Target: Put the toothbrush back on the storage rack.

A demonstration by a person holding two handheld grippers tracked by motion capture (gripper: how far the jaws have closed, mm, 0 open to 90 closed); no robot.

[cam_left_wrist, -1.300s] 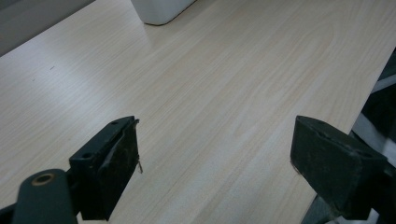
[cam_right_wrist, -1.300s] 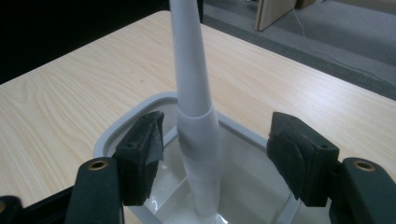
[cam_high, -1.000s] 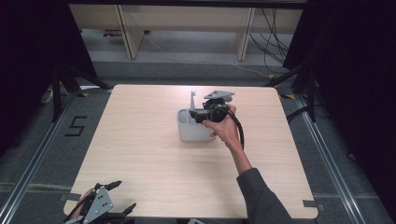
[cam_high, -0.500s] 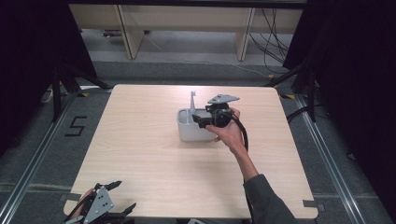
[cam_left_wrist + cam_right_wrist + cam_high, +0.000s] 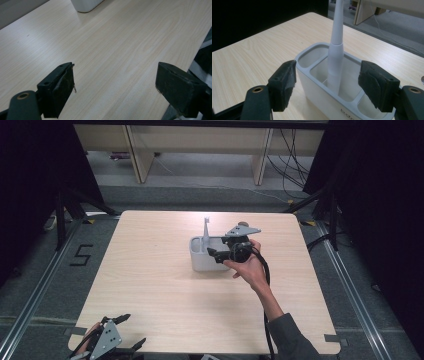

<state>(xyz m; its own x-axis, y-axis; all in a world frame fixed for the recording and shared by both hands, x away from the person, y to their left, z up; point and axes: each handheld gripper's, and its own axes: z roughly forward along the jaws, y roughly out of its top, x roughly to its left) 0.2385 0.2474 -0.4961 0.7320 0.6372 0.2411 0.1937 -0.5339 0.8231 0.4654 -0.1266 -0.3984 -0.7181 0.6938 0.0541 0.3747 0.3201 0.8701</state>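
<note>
Since the earlier frames, the right gripper (image 5: 214,254) has been lifted slightly and drawn a little toward the near right of the white holder (image 5: 202,255); its jaws are held wide apart with nothing between them. The left gripper (image 5: 131,332) has stayed at the near left edge of the surface (image 5: 150,285), its jaws likewise spread and empty. The holder stands near the middle of the surface. In the right gripper view, it is seen divided into compartments, and a white toothbrush (image 5: 335,50) is stood upright in the middle one. In the left gripper view, bare wood grain and the holder's base (image 5: 86,4) are seen.
</note>
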